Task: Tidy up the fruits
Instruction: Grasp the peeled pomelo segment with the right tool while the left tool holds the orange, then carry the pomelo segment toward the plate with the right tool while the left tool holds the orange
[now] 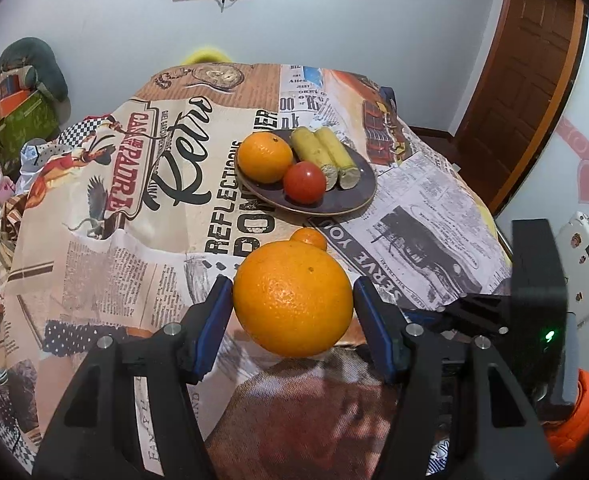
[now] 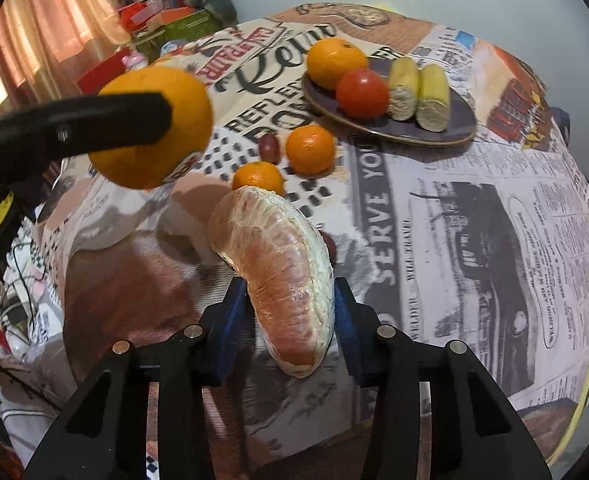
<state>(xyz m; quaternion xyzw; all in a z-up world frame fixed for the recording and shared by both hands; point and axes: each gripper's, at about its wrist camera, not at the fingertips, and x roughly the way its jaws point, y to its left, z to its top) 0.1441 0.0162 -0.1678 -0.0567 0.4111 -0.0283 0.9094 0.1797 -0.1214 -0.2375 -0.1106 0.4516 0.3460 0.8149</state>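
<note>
My left gripper is shut on a large orange and holds it above the table; it also shows in the right wrist view. My right gripper is shut on a peeled pomelo segment, held above the table. A dark plate at the far middle carries an orange, a tomato and two pieces of corn. On the cloth before the plate lie two small oranges and a dark red grape.
The table wears a retro newspaper-print cloth. Boxes and clutter stand off its left side. A brown door is at the far right. Another small dark fruit peeks out behind the pomelo segment.
</note>
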